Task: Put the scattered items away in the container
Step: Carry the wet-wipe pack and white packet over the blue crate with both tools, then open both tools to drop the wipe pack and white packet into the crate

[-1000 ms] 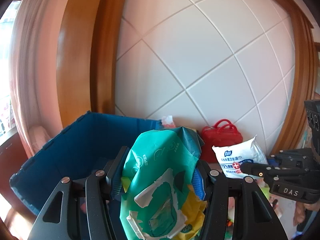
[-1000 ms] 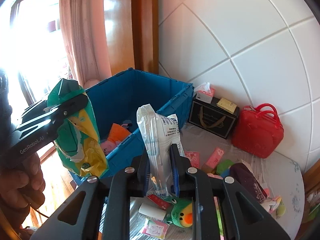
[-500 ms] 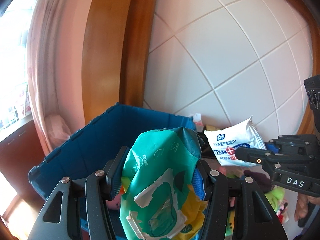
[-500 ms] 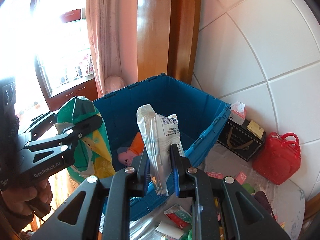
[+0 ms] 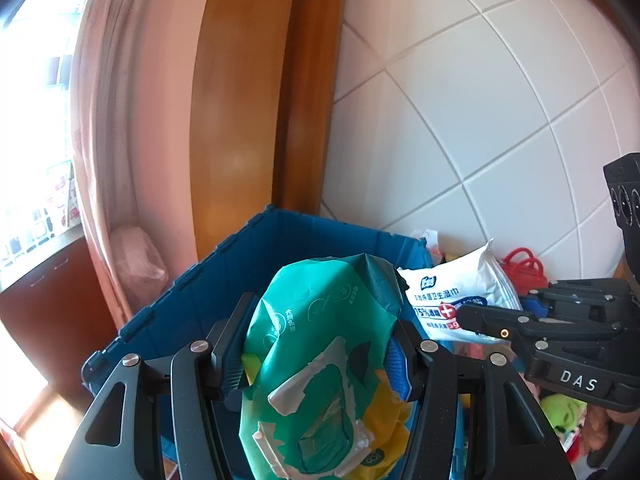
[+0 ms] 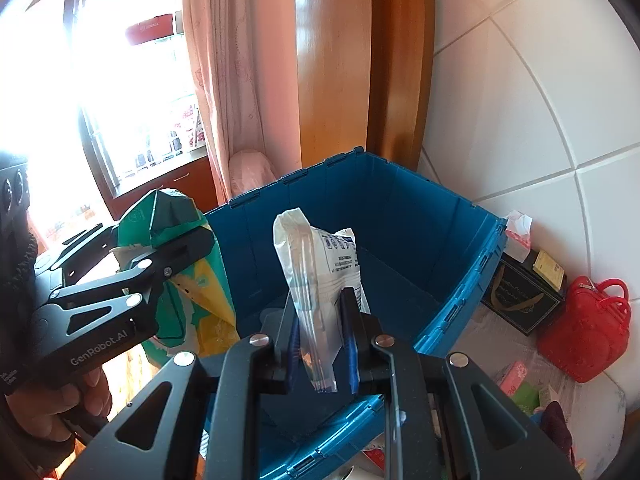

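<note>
**Holding two packs over the blue crate**

Clamping a green and yellow pack (image 5: 320, 364), the left gripper (image 5: 316, 356) sits at the blue crate (image 6: 420, 216) near its left rim. The right gripper (image 6: 320, 344) pinches a white wipes pack (image 6: 320, 276) above the crate's near edge. Inside looks mostly open. A red bag (image 6: 584, 328) sits beyond, by the tiled wall.
</note>
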